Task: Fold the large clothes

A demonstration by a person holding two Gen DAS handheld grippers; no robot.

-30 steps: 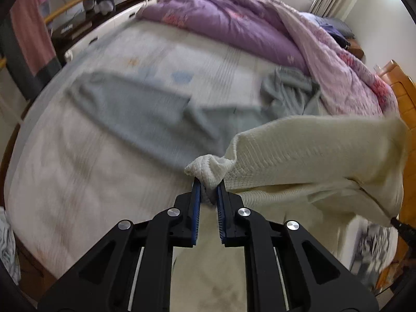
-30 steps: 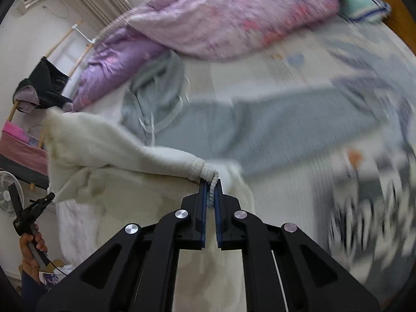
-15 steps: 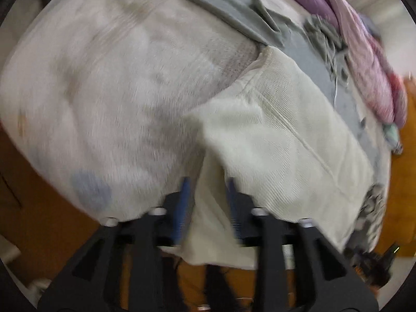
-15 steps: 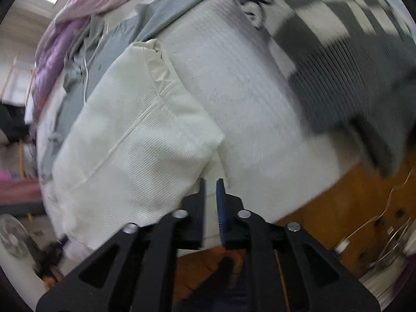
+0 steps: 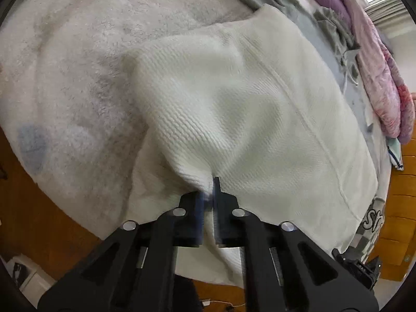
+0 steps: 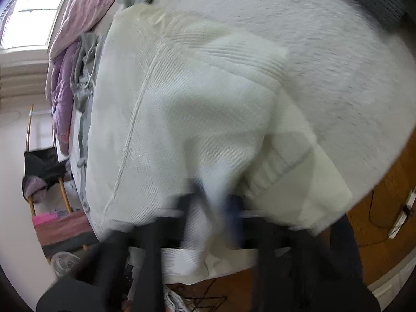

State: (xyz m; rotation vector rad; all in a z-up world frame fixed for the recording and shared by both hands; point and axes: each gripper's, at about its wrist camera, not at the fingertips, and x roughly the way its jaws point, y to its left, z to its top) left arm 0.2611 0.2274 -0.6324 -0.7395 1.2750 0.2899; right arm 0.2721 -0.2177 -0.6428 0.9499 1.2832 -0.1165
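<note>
Lay spread over the near edge of the bed (image 5: 78, 83), its hem hanging past the mattress: cream knit sweater (image 5: 234, 109). Pinched a fold of that hem in the left gripper (image 5: 208, 197), jaws just closed tight on the knit. Blurred badly on the other side: right gripper (image 6: 215, 208), jaws likewise just closed, sweater cloth bunched between them. Beyond the sweater, grey garment (image 5: 327, 23) and purple-pink quilt (image 5: 377, 78).
</note>
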